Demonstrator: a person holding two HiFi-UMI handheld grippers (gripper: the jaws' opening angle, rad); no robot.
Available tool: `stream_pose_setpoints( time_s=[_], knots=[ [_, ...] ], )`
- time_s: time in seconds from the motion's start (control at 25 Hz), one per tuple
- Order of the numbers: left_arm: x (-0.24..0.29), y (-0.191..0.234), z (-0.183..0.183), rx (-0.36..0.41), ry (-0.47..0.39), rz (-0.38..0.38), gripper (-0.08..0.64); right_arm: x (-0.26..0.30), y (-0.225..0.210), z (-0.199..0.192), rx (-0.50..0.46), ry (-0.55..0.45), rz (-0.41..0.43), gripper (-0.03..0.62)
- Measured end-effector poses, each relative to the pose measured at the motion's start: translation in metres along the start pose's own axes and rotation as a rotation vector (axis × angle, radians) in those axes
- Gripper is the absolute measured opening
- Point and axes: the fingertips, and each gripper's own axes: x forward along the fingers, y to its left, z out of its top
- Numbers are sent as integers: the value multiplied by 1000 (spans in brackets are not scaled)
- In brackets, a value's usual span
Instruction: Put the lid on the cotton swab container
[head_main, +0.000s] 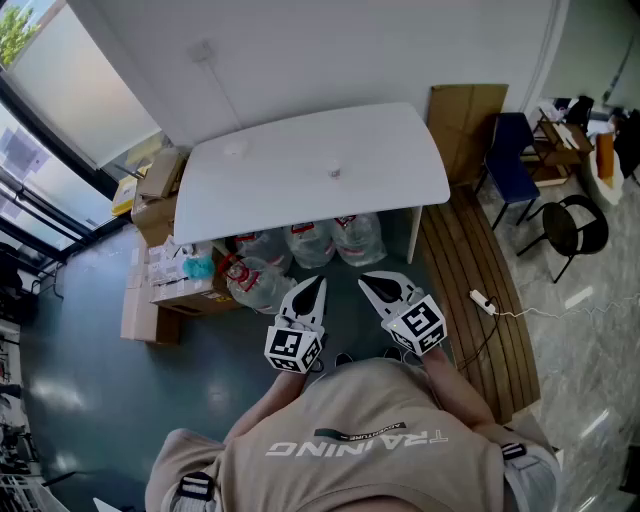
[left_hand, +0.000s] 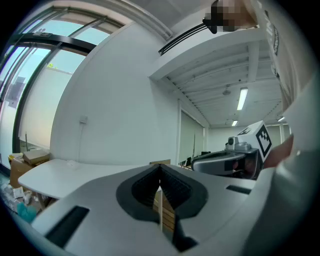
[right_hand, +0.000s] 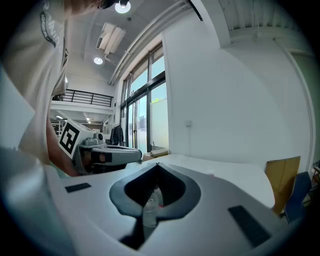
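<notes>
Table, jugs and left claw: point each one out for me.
table (head_main: 290, 185): head view, bare part of the white top.
jugs (head_main: 312, 243): head view, body of the middle jug under the table.
left claw (head_main: 321, 282): head view, its shut tip.

A small container (head_main: 334, 172) stands on the white table (head_main: 280, 190).

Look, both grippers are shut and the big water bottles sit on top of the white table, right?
No. The water bottles are under the white table, on the floor; the head view shows it. The left gripper and right gripper are shut, as you said.
</notes>
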Motion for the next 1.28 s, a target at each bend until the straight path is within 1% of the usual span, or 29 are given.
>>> stream_pose_setpoints(
  time_s=[0.16, 0.36, 0.6, 0.72, 0.92, 1.16, 1.28],
  knots=[
    [7, -2, 3, -10, -14, 7, 12, -2, -11, 1, -12, 8, -2, 18],
    [12, 10, 6, -19, -19, 30, 12, 6, -20, 6, -14, 14, -4, 18],
    [15, 26, 4, -41, -11, 35, 12, 14, -30, 23, -29, -21, -14, 18],
    [16, 34, 0, -51, -2, 25, 12, 20, -31, 23, -27, -20, -34, 18],
    [20, 45, -15, -78, 30, -21, 12, 27, -32, 13, -9, 0, -74, 18],
    [12, 66, -22, -65, 45, -61, 12, 32, -46, 2, 71, -17, -160, 18],
    [11, 81, -33, -97, 61, -64, 12, 38, -49, -3, 100, -19, -192, 18]
  ],
)
